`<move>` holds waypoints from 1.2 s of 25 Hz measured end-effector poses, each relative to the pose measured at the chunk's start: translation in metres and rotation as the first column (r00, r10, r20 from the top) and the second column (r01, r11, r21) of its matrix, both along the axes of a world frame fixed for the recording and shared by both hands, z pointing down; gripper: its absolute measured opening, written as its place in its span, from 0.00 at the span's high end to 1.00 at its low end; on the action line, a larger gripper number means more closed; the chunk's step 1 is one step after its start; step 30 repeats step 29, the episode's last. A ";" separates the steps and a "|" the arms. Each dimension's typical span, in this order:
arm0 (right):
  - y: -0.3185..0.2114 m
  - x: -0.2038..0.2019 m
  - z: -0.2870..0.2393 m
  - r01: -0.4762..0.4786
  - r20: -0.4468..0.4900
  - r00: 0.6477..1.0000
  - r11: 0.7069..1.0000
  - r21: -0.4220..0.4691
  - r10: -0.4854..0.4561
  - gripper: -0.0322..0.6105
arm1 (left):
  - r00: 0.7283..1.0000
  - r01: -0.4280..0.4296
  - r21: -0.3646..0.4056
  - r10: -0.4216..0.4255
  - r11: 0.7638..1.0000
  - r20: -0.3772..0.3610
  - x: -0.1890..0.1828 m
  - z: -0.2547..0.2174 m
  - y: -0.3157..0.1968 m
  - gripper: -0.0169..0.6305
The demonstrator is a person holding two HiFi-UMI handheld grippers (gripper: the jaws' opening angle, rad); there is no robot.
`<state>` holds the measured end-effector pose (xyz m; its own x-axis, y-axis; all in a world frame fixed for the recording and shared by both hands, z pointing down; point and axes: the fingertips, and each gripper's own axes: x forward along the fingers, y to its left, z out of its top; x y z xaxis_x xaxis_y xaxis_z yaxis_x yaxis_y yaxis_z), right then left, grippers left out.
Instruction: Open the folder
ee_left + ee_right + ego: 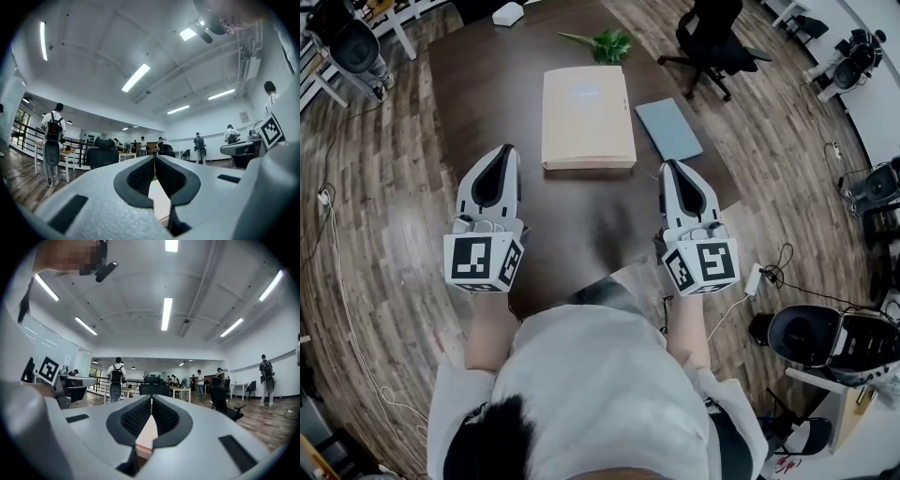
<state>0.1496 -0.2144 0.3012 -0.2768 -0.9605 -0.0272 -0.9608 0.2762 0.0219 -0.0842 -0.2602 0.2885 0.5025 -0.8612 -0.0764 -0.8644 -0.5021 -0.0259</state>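
The left tongs point(507, 150) carry a cube point(481, 262) printed with black-and-white square markers. They hang over the dark worktop point(478, 84), clenched. In the left gripper view the two tips meet in front of the ribbed pads point(140, 177) and nothing is caught between them.

The folder point(588, 117) lies flat and closed on the middle of the worktop. It is pale beige and oblong, with a thick edge facing the person. A faint lighter patch shows on its cover, too blurred to read. It sits ahead of both tongs and between their lines, its near left corner just beyond the left tips, apart from them. Both gripper views show a pale strip of it through the gap behind the tips.

The right tongs point(667, 166) bear a like marker cube point(703, 264) and are also clenched on nothing, tips together in the right gripper view. The folder's near right corner is close to these tips without touching. A thin grey booklet point(669, 128) lies askew just right of the folder, ahead of the right tongs.
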 end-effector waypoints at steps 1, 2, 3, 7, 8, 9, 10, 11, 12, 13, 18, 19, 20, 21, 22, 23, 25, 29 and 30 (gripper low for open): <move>0.003 0.001 -0.002 -0.006 0.006 1.000 1.000 0.009 0.006 0.93 | 1.000 -0.002 0.004 0.002 1.000 0.002 0.001 -0.001 0.002 0.95; 0.005 0.002 -0.005 -0.012 0.010 1.000 1.000 0.017 0.012 0.93 | 1.000 -0.003 0.007 0.003 1.000 0.006 0.001 -0.001 0.003 0.95; 0.007 0.002 -0.007 -0.017 0.011 1.000 1.000 0.024 0.017 0.93 | 1.000 -0.003 0.008 0.003 1.000 0.009 0.001 -0.001 0.005 0.95; 0.017 0.000 -0.012 -0.015 0.011 1.000 0.999 0.044 0.015 0.93 | 1.000 -0.009 0.008 0.009 1.000 0.012 0.000 -0.001 0.013 0.95; 0.019 0.000 -0.012 -0.016 0.014 1.000 0.999 0.047 0.016 0.93 | 1.000 -0.010 0.008 0.010 1.000 0.011 0.000 -0.001 0.014 0.95; 0.020 -0.001 -0.013 -0.016 0.016 1.000 0.999 0.048 0.015 0.93 | 1.000 -0.012 0.008 0.012 1.000 0.009 0.000 -0.001 0.015 0.95; 0.021 -0.002 -0.014 -0.014 0.017 1.000 0.999 0.050 0.014 0.93 | 1.000 -0.013 0.009 0.013 1.000 0.009 0.000 -0.001 0.015 0.95; 0.021 -0.003 -0.014 -0.013 0.016 1.000 0.999 0.052 0.012 0.93 | 1.000 -0.014 0.010 0.014 1.000 0.009 0.000 -0.002 0.015 0.95; 0.021 -0.003 -0.015 -0.012 0.016 1.000 0.998 0.053 0.011 0.93 | 1.000 -0.015 0.013 0.014 1.000 0.011 0.000 -0.002 0.015 0.95; 0.020 -0.004 -0.015 -0.013 0.018 1.000 0.998 0.054 0.012 0.93 | 1.000 -0.016 0.015 0.015 1.000 0.012 0.000 -0.003 0.015 0.95; 0.020 -0.004 -0.019 -0.017 0.022 1.000 0.998 0.058 0.016 0.93 | 1.000 -0.027 0.012 0.027 1.000 0.003 0.002 -0.004 0.014 0.95; 0.020 -0.003 -0.020 -0.019 0.021 1.000 0.998 0.059 0.018 0.93 | 1.000 -0.029 0.010 0.029 1.000 0.001 0.002 -0.004 0.013 0.95; 0.019 -0.003 -0.021 -0.020 0.021 1.000 0.998 0.060 0.019 0.93 | 1.000 -0.031 0.009 0.031 0.999 -0.001 0.003 -0.004 0.013 0.95; 0.019 -0.002 -0.021 -0.021 0.022 1.000 0.998 0.061 0.020 0.93 | 0.999 -0.032 0.008 0.032 0.999 -0.003 0.003 -0.004 0.013 0.95; 0.020 -0.002 -0.022 -0.021 0.022 1.000 0.998 0.061 0.020 0.93 | 0.999 -0.033 0.007 0.033 0.999 -0.004 0.004 -0.004 0.014 0.95; 0.021 -0.002 -0.022 -0.021 0.023 1.000 0.998 0.062 0.019 0.93 | 0.999 -0.034 0.007 0.034 0.999 -0.003 0.004 -0.004 0.015 0.95; 0.023 -0.004 -0.022 -0.018 0.021 1.000 0.998 0.063 0.017 0.93 | 0.999 -0.035 0.007 0.035 0.999 -0.002 0.003 -0.003 0.017 0.95; 0.023 -0.008 -0.021 -0.018 0.018 1.000 0.998 0.066 0.017 0.93 | 0.999 -0.034 0.003 0.034 0.999 -0.004 0.000 -0.001 0.018 0.95; 0.023 -0.008 -0.021 -0.018 0.018 1.000 0.998 0.066 0.017 0.93 | 0.999 -0.034 0.003 0.034 0.999 -0.004 0.000 -0.001 0.018 0.95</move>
